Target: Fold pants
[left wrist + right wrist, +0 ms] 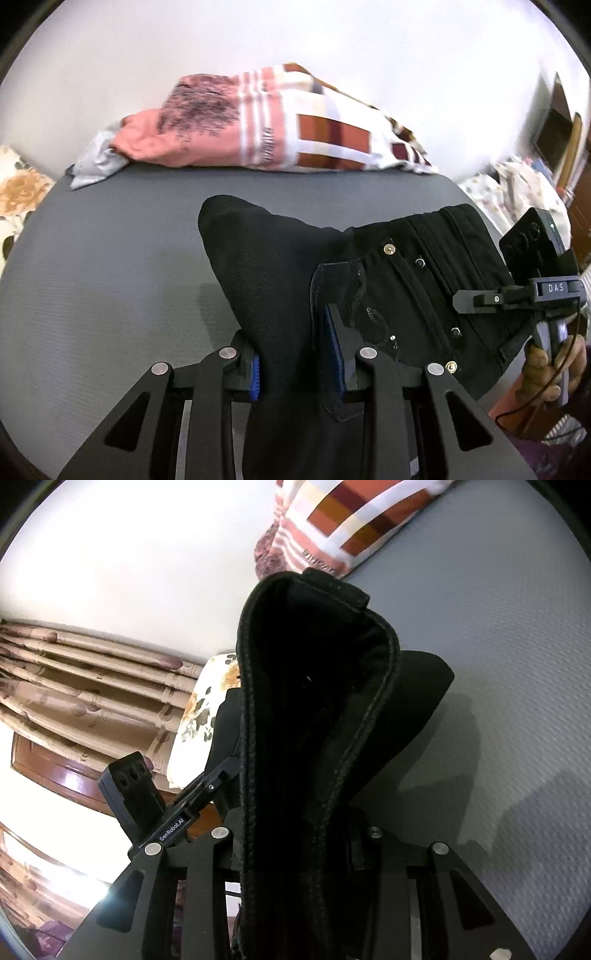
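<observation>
Black pants [373,273] with rivets and a stitched back pocket are held up over a grey mat [110,258]. My left gripper [297,363] is shut on a fold of the black fabric; its blue pads [255,376] press the cloth from both sides. The right gripper [476,297] shows at the right edge of the left wrist view, at the waistband end. In the right wrist view the pants [314,709] fill the middle, waistband edge looping upward. My right gripper [299,834] is shut on the waistband; its fingertips are hidden by cloth.
A pile of pink and checked cloth [266,122] lies at the far edge of the mat, also seen in the right wrist view [332,520]. A floral cushion [18,184] sits left. Beige curtains [85,686] and a wooden frame are beyond the mat.
</observation>
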A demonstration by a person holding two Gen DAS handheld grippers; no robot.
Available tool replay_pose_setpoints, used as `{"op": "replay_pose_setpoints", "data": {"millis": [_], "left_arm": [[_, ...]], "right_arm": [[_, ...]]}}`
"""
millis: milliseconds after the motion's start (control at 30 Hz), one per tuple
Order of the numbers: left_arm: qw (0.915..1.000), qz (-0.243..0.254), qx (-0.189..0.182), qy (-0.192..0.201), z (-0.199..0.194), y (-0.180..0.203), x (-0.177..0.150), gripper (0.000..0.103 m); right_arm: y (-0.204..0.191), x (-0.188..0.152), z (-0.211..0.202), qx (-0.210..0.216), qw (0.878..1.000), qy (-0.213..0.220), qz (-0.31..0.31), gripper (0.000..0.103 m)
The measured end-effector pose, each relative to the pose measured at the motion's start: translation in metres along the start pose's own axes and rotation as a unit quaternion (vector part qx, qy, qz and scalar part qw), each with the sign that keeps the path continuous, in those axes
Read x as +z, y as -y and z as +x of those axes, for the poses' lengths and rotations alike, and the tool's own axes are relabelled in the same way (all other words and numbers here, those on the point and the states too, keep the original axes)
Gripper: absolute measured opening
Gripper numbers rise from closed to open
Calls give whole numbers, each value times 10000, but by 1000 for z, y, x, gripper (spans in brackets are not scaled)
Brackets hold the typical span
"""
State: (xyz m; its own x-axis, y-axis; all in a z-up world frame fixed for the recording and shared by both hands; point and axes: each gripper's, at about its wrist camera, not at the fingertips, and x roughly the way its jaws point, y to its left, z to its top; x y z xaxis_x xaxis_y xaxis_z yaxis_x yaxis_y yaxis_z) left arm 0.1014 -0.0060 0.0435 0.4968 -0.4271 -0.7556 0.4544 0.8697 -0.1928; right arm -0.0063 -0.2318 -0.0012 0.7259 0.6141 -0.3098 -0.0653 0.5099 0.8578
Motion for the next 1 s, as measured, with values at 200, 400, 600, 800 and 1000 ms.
{"op": "replay_pose_setpoints", "data": {"millis": [200,400,600,800,1000], "left_arm": [[9994,-97,291,129,2,-38,18,29],[9979,-189,549,291,10,-77,43,29],[9959,-278,764,394,23,-116,66,29],[9942,-359,900,469,40,-150,86,29],[9930,-410,1042,377,65,-177,95,29]], "right_arm": [[-12,32,44,107,9998,-143,-66,33],[-24,67,91,220,9995,-205,-137,33],[-31,101,133,306,9990,-278,-197,33],[-34,132,167,340,9987,-294,-245,33],[-30,152,187,245,9988,-287,-302,33]]}}
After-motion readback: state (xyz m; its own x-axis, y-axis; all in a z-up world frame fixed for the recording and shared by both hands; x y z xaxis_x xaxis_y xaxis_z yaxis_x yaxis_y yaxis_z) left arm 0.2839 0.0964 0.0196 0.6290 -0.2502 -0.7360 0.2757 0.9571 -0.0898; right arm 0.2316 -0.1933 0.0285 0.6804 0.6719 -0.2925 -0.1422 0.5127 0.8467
